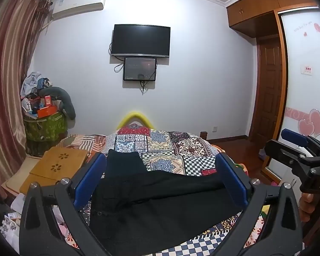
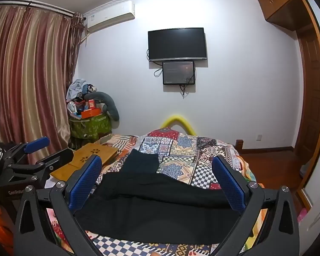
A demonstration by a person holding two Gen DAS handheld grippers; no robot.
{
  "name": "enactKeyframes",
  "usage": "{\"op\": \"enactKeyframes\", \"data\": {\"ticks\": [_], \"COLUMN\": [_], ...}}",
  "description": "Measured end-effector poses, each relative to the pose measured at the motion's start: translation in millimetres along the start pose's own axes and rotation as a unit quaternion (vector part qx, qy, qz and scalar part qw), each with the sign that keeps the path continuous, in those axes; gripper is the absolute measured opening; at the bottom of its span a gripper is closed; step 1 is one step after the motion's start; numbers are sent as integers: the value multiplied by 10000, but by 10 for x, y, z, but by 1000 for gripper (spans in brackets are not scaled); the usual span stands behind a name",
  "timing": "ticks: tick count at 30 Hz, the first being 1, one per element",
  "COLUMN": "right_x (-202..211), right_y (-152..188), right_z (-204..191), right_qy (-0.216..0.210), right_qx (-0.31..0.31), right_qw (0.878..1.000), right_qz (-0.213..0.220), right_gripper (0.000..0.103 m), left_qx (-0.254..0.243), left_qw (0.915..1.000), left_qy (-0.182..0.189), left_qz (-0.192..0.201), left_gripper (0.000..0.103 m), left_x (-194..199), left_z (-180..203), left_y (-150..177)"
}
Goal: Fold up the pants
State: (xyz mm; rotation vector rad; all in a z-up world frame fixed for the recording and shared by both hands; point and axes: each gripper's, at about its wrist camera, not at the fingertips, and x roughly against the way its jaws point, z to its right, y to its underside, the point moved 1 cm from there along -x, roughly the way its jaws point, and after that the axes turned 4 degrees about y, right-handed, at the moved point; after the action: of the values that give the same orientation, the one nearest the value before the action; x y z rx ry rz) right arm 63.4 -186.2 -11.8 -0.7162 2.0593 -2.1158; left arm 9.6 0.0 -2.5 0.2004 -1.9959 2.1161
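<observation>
Black pants [image 1: 155, 204] lie spread on the patchwork bedspread [image 1: 170, 147], one leg reaching away toward the foot of the bed; they also show in the right wrist view [image 2: 160, 200]. My left gripper [image 1: 160, 166] is open, held above the pants, its blue pads [image 1: 89, 179] wide apart and empty. My right gripper [image 2: 156, 168] is open too, above the pants, with nothing between its pads [image 2: 85, 181]. The right gripper shows at the right edge of the left wrist view [image 1: 298, 149], and the left gripper at the left edge of the right wrist view [image 2: 32, 149].
A bamboo lap tray [image 1: 57, 164] lies on the bed's left side. A green basket piled with clutter [image 1: 44, 119] stands by the curtain [image 1: 8, 85]. A TV [image 1: 140, 40] hangs on the far wall. A wardrobe [image 1: 305, 85] and wood floor are to the right.
</observation>
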Motion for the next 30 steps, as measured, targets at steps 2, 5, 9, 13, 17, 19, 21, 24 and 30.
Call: {"op": "enactKeyframes", "data": {"ticks": [2,5,9,13,17,19,21,24,30], "right_x": [4,20,32,29,26,21,22,20,21], "right_y": [-1,-4,6,27,26,27,28,25,23], "right_z": [4,4,-3,0,-11,-24,-25,-29,-28], "right_qy": [3,11,35,46,46,48,42,43,47], "right_qx": [5,13,34,26,31,37,31,32,31], "right_qw": [10000,10000,10000,10000,10000,10000,10000,10000,10000], "right_qz": [-1,1,7,-7,-3,-3,-3,-2,-5], "right_gripper": [103,103,103,103,103,103,102,103,102], "left_qx": [-2,7,45,87,10,-17,-24,-44,-53], "left_qw": [10000,10000,10000,10000,10000,10000,10000,10000,10000], "left_qy": [-1,0,47,41,1,-10,-22,-18,-5], "left_qz": [-2,-5,-30,-25,-2,0,13,-2,17], "left_gripper": [103,103,103,103,103,103,103,103,103], "left_x": [3,6,23,26,7,2,5,-8,-6], "left_z": [1,-3,0,-41,-39,-39,-28,-29,-26], "left_y": [-5,-8,-21,-37,-21,-18,-17,-2,-15]}}
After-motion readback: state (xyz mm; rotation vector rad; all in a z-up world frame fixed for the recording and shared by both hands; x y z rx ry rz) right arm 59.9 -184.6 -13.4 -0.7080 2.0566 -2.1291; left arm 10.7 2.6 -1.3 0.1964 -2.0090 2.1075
